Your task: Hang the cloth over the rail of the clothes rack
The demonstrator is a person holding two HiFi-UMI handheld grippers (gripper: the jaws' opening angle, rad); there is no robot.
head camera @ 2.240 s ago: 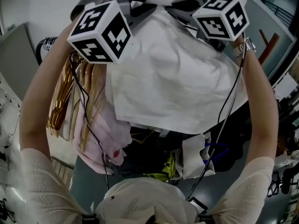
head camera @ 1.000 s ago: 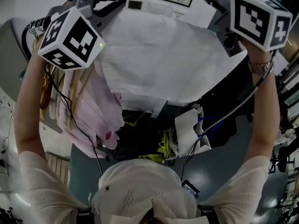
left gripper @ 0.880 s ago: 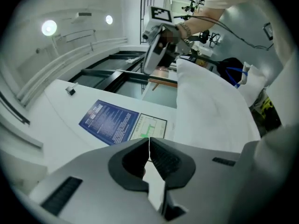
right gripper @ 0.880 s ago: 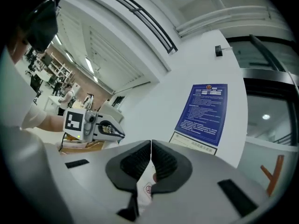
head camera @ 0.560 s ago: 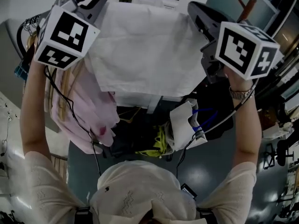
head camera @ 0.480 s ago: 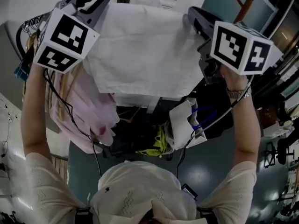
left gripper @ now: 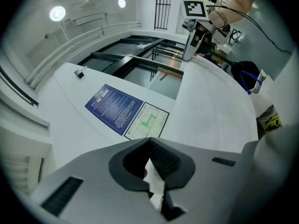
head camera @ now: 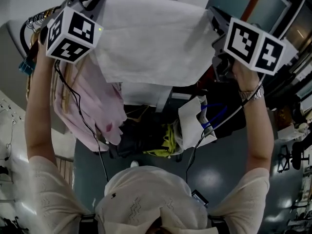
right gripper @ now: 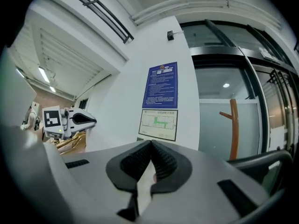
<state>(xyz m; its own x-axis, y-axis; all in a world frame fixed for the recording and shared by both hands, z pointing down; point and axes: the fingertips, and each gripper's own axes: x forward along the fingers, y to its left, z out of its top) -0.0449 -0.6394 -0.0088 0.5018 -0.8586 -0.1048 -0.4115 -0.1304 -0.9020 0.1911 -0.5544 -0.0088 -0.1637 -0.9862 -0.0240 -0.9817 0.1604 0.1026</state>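
the left gripper [left gripper: 152,171] and right gripper [right gripper: 148,164], jaws clenched on its top corners, hold the white cloth [head camera: 156,38] spread across the upper middle.

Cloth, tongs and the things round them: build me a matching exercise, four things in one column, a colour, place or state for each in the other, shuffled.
1. cloth
2. hanging garment
3. left tongs
4. watch

A. on the person's right wrist
B. shut on a corner of the cloth
C. white, stretched out wide
D. pink

Pairs: 1-C, 2-D, 3-B, 4-A
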